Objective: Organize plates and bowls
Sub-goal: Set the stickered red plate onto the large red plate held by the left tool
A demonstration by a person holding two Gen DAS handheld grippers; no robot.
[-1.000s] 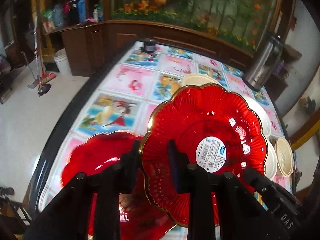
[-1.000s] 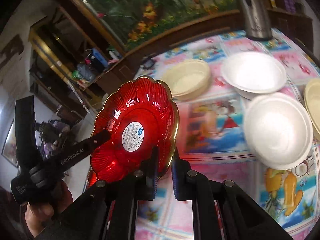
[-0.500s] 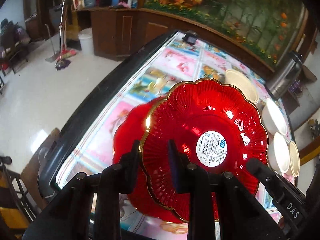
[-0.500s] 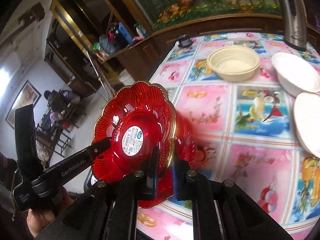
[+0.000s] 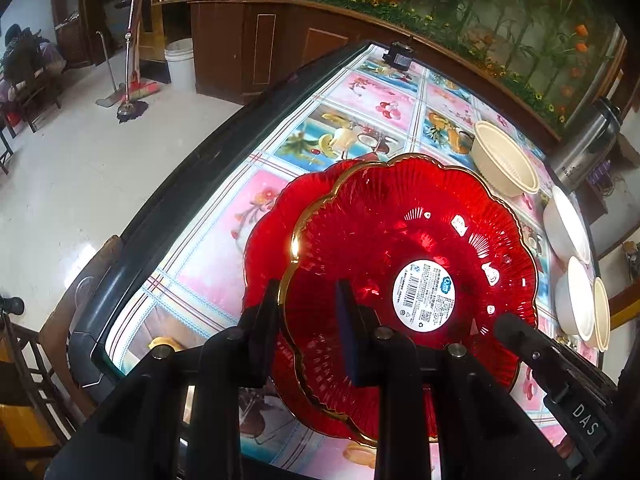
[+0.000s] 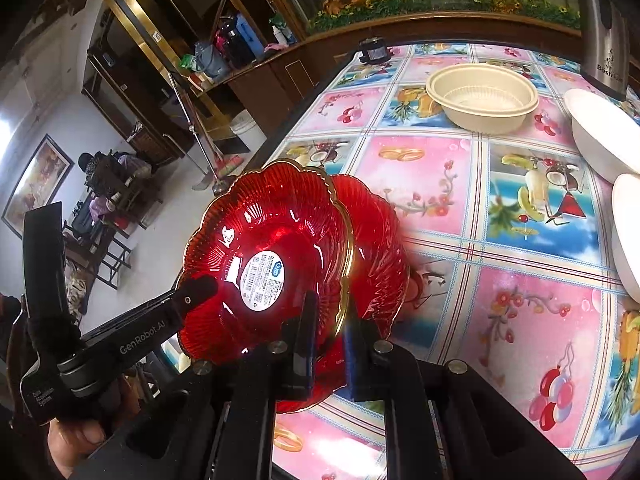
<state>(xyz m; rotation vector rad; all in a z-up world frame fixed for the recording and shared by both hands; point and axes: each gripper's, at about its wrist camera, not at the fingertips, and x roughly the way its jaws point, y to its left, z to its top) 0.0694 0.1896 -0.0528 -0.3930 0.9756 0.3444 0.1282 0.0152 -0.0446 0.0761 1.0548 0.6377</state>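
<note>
A red scalloped plate with a gold rim and a white label is held above the table by both grippers. My left gripper is shut on its near rim. My right gripper is shut on the opposite rim. A second red plate lies on the table right under it, offset a little. A cream bowl stands farther back. White bowls sit along the right side.
The table has a colourful fruit-print cloth and a dark edge on the left. A steel kettle stands at the far right corner. A small black device sits at the far edge. A wooden chair is beside the table.
The held red plate has moved over the second red plate and lower toward it; both grippers keep their hold and the table corner is now closer.
</note>
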